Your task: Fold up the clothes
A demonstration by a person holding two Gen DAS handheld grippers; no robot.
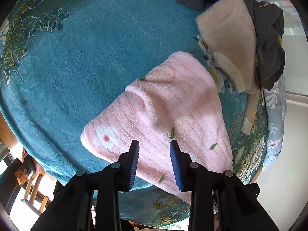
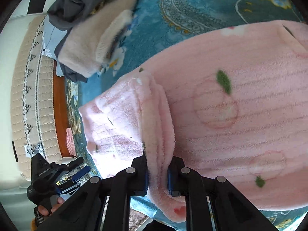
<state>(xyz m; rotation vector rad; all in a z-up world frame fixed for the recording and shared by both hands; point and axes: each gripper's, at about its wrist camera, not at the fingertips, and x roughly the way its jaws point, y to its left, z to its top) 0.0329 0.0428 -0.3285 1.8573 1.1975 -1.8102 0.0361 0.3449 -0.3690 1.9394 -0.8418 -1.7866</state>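
A pink fleece garment [image 1: 163,119] with flower and leaf prints lies on the teal blanket [image 1: 77,67], partly folded, one edge hanging over the near rim. My left gripper [image 1: 154,144] hovers open just above its near part, nothing between the fingers. In the right wrist view the same pink garment [image 2: 231,115] fills the frame, and my right gripper [image 2: 157,165] is shut on a thick folded edge of it. The left gripper [image 2: 57,177] also shows low at the left of that view, held by a hand.
A folded cream fleece piece [image 1: 229,44] and dark grey clothes [image 1: 269,44] are piled at the blanket's far right. A floral pillow [image 1: 275,115] lies at the right edge. A beige quilted cover [image 2: 27,96] and a wooden frame [image 2: 59,115] border the bed.
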